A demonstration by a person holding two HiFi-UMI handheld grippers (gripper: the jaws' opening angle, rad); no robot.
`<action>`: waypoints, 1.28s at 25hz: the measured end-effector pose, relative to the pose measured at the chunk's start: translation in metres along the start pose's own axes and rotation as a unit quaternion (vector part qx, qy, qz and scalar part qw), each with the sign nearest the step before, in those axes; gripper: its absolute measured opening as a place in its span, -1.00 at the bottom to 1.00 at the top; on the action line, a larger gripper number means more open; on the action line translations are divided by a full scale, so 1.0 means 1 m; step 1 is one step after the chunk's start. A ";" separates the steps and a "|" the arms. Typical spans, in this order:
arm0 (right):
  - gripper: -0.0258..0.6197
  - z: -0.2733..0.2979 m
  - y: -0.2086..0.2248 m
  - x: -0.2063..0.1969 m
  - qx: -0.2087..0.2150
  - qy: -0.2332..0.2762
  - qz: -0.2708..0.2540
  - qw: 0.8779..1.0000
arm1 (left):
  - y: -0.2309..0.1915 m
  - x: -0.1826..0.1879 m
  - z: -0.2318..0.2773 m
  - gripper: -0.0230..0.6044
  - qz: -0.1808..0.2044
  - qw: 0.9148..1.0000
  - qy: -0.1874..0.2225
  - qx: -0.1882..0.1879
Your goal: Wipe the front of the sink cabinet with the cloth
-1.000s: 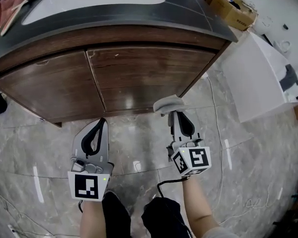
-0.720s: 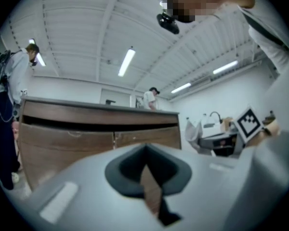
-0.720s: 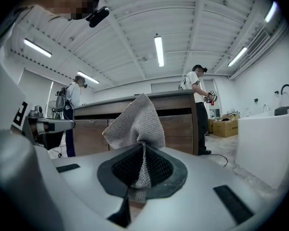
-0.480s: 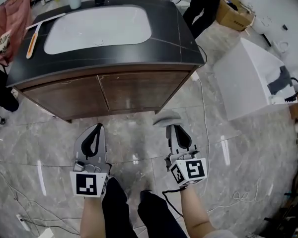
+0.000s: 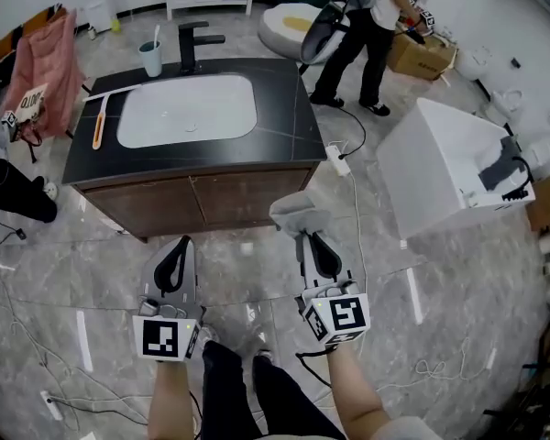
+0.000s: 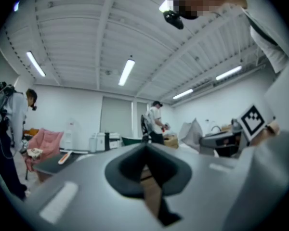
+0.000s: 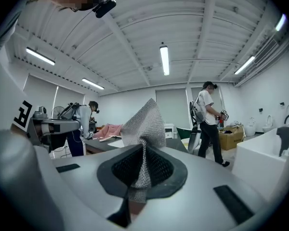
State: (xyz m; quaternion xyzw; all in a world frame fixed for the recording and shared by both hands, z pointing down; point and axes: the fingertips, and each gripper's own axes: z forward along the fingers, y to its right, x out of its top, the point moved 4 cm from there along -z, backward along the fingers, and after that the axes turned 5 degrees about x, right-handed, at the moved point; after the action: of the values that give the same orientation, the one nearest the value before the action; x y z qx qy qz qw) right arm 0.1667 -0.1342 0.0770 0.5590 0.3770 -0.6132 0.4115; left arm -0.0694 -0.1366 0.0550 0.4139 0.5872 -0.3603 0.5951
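The right gripper (image 5: pixel 304 238) clamps a grey cloth (image 5: pixel 299 213) just short of the sink cabinet (image 5: pixel 202 202); the left gripper (image 5: pixel 181 243) has its 2 jaws closed, empty.

Grey left gripper (image 5: pixel 181 243), right gripper (image 5: pixel 310 239); black pads (image 7: pixel 176 174); white marker cubes (image 5: pixel 168 338); black cable (image 5: pixel 308 359) lower centre; black trousers (image 5: pixel 257 401).

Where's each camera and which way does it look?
Head view: on the person's head, looking down at the sink cabinet; left gripper, right gripper and forearms show.
Left gripper view: rides that gripper, faces along its shut jaws; the other's marker cube shows.
Right gripper view: rides that gripper, faces along jaws shut on the cloth.
Shared: all three show the standing person.
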 end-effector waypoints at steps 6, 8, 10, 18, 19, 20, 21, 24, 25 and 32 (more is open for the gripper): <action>-0.86 -0.033 -0.001 0.062 0.012 0.011 -0.009 1.000 | 0.016 0.064 -0.017 -0.92 0.002 1.000 0.007 0.012; -0.86 -0.045 -0.001 0.079 0.015 0.016 -0.003 1.000 | 0.022 0.081 -0.025 -0.92 0.003 1.000 0.011 0.013; -0.86 -0.055 -0.001 0.095 0.017 0.024 -0.001 1.000 | 0.026 0.098 -0.033 -0.92 0.004 1.000 0.017 0.017; -0.86 -0.089 -0.005 0.139 0.018 0.049 0.004 0.999 | 0.035 0.147 -0.061 -0.92 0.012 0.999 0.037 0.031; -0.86 -0.093 -0.006 0.142 0.018 0.051 0.007 0.999 | 0.036 0.152 -0.065 -0.91 0.013 0.999 0.039 0.034; -0.86 -0.098 -0.007 0.144 0.018 0.052 0.008 0.998 | 0.037 0.156 -0.068 -0.91 0.012 0.998 0.041 0.035; -0.86 -0.102 -0.009 0.146 0.018 0.052 0.008 0.998 | 0.038 0.160 -0.072 -0.91 0.011 0.998 0.044 0.037; -0.86 -0.113 -0.013 0.157 0.021 0.057 0.004 0.998 | 0.040 0.172 -0.082 -0.91 0.005 0.998 0.055 0.044; -0.86 -0.116 -0.014 0.161 0.022 0.060 0.002 0.998 | 0.041 0.175 -0.085 -0.91 0.005 0.997 0.058 0.045; -0.86 -0.138 -0.022 0.173 0.023 0.073 -0.016 0.997 | 0.052 0.186 -0.106 -0.92 0.002 0.996 0.073 0.050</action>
State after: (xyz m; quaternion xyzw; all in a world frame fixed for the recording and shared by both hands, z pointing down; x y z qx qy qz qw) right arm 0.1918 -0.0133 -0.1074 0.6055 0.4007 -0.5856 0.3603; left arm -0.0547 -0.0081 -0.1237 0.4696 0.6096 -0.3564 0.5299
